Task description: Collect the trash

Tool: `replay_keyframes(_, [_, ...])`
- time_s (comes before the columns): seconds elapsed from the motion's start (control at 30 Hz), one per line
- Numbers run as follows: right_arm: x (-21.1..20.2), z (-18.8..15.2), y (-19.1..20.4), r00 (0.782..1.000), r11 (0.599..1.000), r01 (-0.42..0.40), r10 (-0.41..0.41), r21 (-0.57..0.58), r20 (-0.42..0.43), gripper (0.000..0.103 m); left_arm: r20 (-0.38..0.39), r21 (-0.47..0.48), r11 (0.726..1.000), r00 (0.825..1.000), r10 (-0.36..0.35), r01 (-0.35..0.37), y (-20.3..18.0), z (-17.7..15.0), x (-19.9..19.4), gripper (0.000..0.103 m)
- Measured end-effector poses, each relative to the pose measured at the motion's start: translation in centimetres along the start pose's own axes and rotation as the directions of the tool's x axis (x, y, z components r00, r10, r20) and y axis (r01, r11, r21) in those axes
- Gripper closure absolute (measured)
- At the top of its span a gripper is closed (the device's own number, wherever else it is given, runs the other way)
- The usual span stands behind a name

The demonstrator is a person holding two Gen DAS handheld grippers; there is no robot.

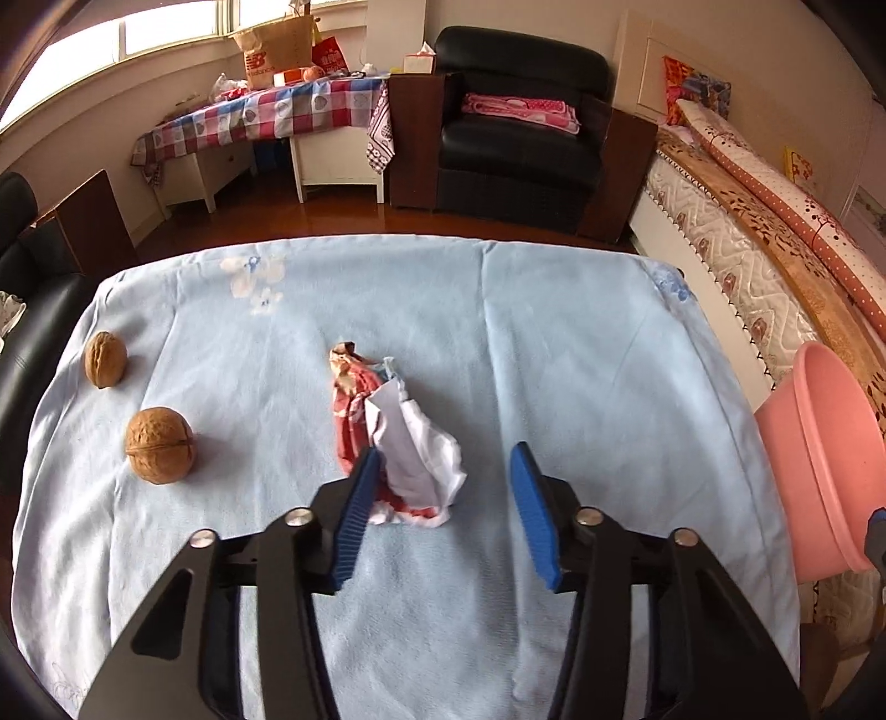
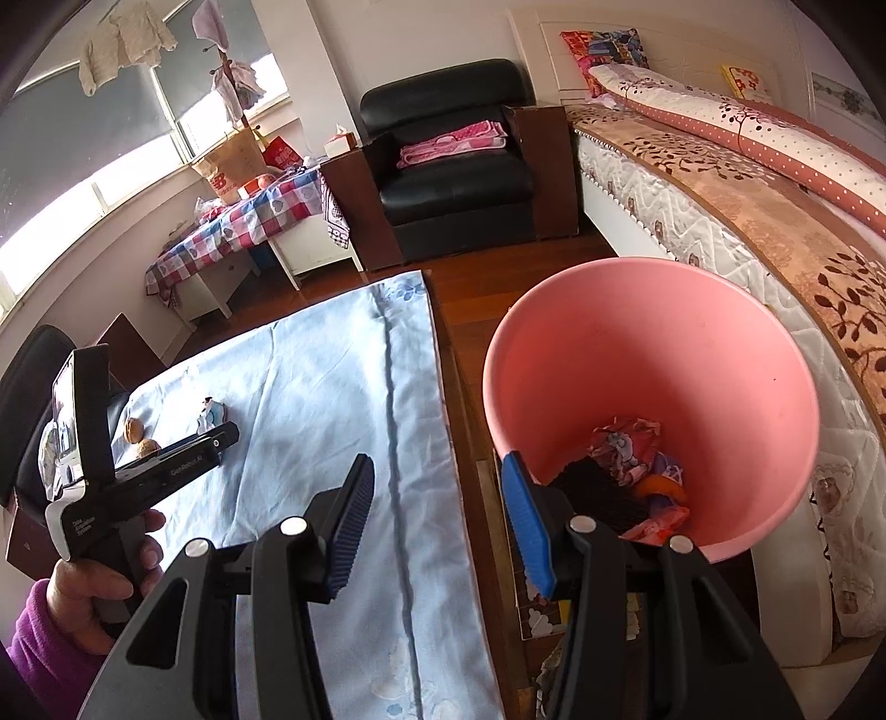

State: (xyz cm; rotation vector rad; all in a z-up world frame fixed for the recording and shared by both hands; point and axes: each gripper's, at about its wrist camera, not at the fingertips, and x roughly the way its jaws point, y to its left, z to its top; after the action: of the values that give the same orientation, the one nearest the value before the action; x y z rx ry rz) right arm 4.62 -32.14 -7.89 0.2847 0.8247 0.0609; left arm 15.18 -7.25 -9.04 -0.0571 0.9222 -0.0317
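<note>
The left tool (image 1: 446, 462) stands apart around the crumpled wrapper (image 1: 398, 437) on the blue-clothed tabletop (image 1: 581, 343), its left finger seemingly touching it. The right tool (image 2: 437, 484), also apart and empty, hovers at the pink bin (image 2: 653, 343) holding trash.

Only readable stuff: the NB logo on the paper bag (image 1: 275, 50) by the window. The left gripper (image 2: 213, 443) has "GenRobot.AI" printed along its side.

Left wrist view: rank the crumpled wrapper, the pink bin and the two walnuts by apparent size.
1. pink bin, partly cut off
2. crumpled wrapper
3. nearer walnut
4. farther walnut; maybe equal, just farther
</note>
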Motion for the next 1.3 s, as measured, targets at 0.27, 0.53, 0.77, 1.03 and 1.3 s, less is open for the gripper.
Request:
replay_keyframes(0.27, [0.2,-0.2,0.1,1.000,1.000,-0.004,0.004,0.003,-0.002,0.055,0.025,0.006,0.997,0.997,-0.073,0.073,0.9,0.1,-0.8,0.098])
replay_keyframes(0.53, [-0.1,-0.3,-0.7,1.000,1.000,-0.011,0.011,0.021,0.006,0.055,0.117,0.044,0.980,0.973,-0.198,0.194,-0.5,0.5,-5.2,0.100])
replay_keyframes(0.77, [-0.6,-0.3,-1.9,1.000,0.999,-0.005,0.004,0.050,0.018,0.055,0.178,0.158,0.946,0.935,-0.308,0.281,-4.8,0.9,-9.0,0.100])
replay_keyframes(1.03, [-1.4,-0.6,-3.1,0.999,0.997,-0.013,0.011,0.070,0.032,0.055,0.178,0.144,0.952,0.939,-0.293,0.270,-3.9,1.8,-9.8,0.081])
replay_keyframes(1.3, [-1.4,-0.9,-3.3,0.999,0.997,-0.023,0.021,0.079,0.031,0.055,-0.008,0.021,0.970,0.970,-0.243,0.244,-3.8,-0.8,-5.2,0.050])
